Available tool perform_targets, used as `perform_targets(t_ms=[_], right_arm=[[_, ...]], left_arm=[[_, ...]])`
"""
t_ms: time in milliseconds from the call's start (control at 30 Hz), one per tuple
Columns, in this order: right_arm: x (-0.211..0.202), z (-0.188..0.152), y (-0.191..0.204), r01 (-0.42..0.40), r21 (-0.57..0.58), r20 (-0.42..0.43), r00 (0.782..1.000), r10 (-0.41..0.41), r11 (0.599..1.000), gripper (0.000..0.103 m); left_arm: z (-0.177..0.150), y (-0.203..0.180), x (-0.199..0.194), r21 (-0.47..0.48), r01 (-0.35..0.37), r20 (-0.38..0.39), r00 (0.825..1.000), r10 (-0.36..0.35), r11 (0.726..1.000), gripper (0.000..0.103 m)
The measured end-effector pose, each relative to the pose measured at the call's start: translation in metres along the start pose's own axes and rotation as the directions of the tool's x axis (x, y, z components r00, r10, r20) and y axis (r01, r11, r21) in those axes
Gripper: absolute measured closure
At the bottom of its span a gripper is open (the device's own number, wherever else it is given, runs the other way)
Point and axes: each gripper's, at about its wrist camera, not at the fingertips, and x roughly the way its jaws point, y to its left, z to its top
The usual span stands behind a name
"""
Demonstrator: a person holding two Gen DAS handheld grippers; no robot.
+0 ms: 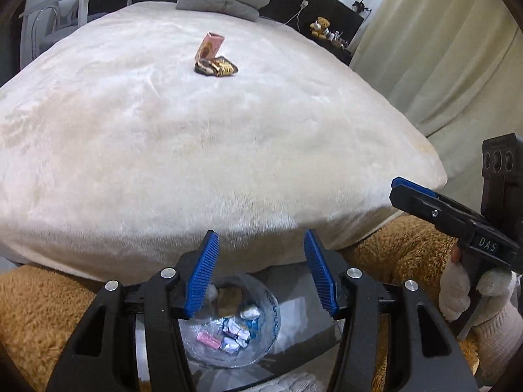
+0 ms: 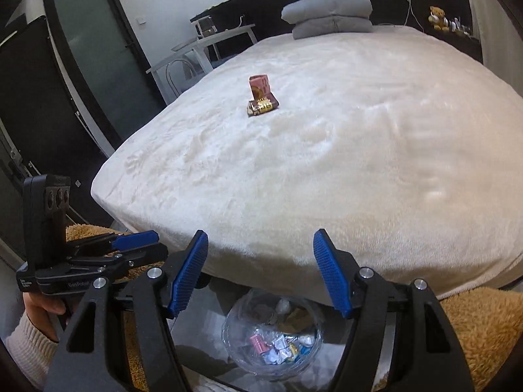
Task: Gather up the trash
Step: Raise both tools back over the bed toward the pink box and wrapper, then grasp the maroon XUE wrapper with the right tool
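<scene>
left gripper [image 1: 261, 271]: you're holding it with jaws apart, nothing between the pads, hanging over the bin
right gripper [image 2: 261, 269]: jaws apart too, gripping nothing, pointing at the bed
trash bin [image 1: 273, 300]: sitting on the floor below both grippers, clear liner, wrappers [image 1: 235, 330] lying inside
pink box [image 1: 209, 45]: standing mid-bed on the cream blanket [image 1: 163, 137]
dark wrapper [image 1: 217, 67]: lying against the box's front
</scene>
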Motion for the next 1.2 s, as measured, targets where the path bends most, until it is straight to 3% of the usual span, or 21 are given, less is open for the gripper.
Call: perform_targets(t_ms=[67,267,767,967,1200], right_arm=[[0.001,0.010,0.001,-0.001,-0.031,0.011,1.000,0.001,1.000,0.036],[0.020,0.035,0.000,-0.001,-0.086,0.015,1.000,0.002,0.996,0.036],[0.105,0.108,-0.011,0.017,-0.137,-0.022,1.000,-0.020,0.990,0.036],[0.145,0.126,-0.008,0.029,-0.150,-0.046,0.998,-0.037,0.988,0.028],[0.188,0.149,0.006,0.032,-0.183,-0.031,0.999,-0.039,0.983,0.012]], left_arm=[[0.009,0.003,-0.007,-0.004,0.032,0.037,0.999,-0.031,0.999,0.049],[0.045,0.007,-0.024,0.050,0.019,0.141,0.990,-0.026,0.999,0.049],[0.117,0.051,-0.009,0.019,-0.016,0.174,0.985,0.013,1.000,0.049],[0.142,0.070,-0.003,0.014,-0.041,0.191,0.981,0.037,0.999,0.049],[0.161,0.100,0.005,-0.001,-0.064,0.198,0.978,0.063,0.998,0.049]])
